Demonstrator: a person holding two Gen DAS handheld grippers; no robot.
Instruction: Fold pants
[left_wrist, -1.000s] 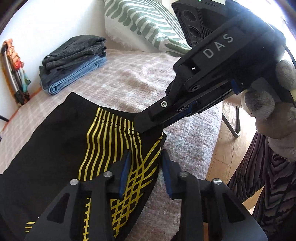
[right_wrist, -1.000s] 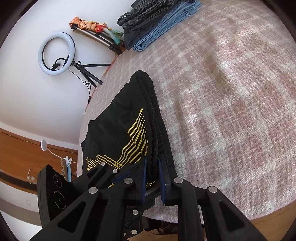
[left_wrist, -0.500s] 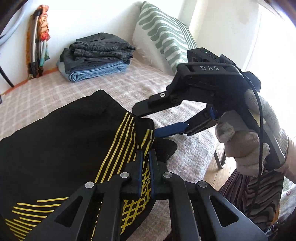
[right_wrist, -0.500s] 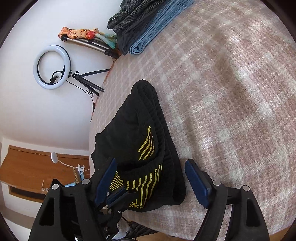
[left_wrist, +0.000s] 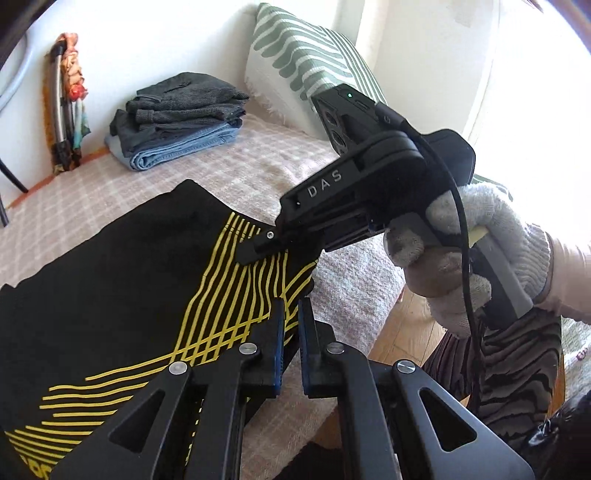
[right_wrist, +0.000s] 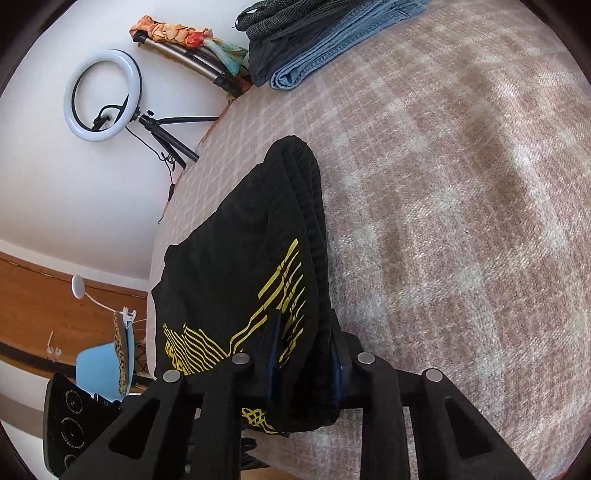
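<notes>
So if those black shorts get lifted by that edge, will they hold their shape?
Probably not: the black shorts already bunch where the right gripper, jaws closing, has their edge, so they'd likely droop. The thin-looking fabric seems light. On the blanket they'd likely drag rather than slide.

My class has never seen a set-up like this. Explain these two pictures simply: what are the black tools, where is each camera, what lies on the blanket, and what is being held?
There is no robot here. A person holds a two-finger gripper in each hand, and each gripper carries a wide-angle camera looking along its fingers. One picture comes from the left gripper; it also shows the gloved hand holding the other tool. The other picture comes from the right gripper. On the pink checked blanket lie black shorts with yellow lines and a stack of folded clothes. A green-striped pillow leans at the back. The left gripper is shut, apparently pinching a corner of the shorts. The right gripper's jaws are closing, with the bunched waistband between them.
</notes>
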